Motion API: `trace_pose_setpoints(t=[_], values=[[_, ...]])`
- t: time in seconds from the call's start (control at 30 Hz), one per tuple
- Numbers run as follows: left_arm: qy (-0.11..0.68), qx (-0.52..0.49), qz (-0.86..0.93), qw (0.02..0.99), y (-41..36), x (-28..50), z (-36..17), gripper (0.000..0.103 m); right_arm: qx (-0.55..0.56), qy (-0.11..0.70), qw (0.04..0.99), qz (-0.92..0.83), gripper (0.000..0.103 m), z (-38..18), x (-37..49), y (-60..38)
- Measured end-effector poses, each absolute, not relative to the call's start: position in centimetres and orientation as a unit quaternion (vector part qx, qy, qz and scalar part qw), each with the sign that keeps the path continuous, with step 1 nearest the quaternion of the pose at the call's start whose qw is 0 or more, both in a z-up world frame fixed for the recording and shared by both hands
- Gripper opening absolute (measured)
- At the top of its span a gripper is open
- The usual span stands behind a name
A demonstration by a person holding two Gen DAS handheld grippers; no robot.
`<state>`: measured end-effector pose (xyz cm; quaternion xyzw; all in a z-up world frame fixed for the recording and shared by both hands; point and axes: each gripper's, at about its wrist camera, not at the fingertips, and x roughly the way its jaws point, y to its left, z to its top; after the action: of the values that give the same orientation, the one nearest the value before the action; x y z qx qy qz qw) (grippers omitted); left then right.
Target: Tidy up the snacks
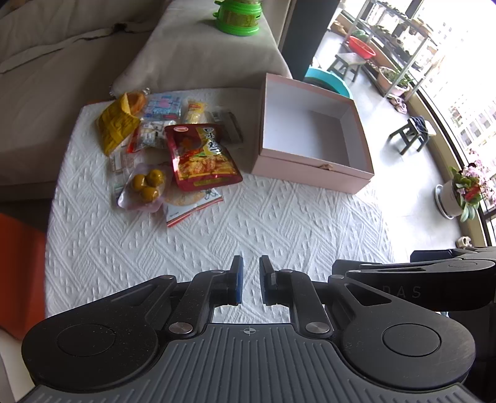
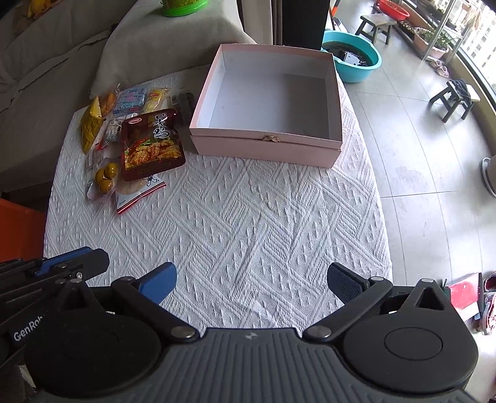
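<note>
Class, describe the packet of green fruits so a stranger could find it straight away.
Start at the open pink cardboard box on the white quilted tablecloth; the snack pile lies to its left. At the pile's near edge lies the clear plastic packet, alone in showing three round yellow-green fruits.

Behind the pink box (image 2: 266,145), the teal basin (image 2: 359,66) is partly hidden by the box's far wall in the left wrist view. Left of the box, the red snack pouch (image 1: 201,155) covers most of a round cracker pkt (image 1: 193,203) & other wrappers; small print unreadable. Green jar (image 1: 237,15) cut off at top edge.
</note>
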<state>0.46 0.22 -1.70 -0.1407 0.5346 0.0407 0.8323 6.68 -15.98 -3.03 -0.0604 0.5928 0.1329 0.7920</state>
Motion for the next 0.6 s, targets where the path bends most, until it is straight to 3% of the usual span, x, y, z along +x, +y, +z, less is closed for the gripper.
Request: trace_pose_setpoints(t=[0.6], values=[[0.541, -0.144, 0.042, 0.828, 0.20, 0.66, -2.23, 0.015, -0.060, 0.598, 0.788, 0.132, 0.103, -3.43, 6.93, -16.12]])
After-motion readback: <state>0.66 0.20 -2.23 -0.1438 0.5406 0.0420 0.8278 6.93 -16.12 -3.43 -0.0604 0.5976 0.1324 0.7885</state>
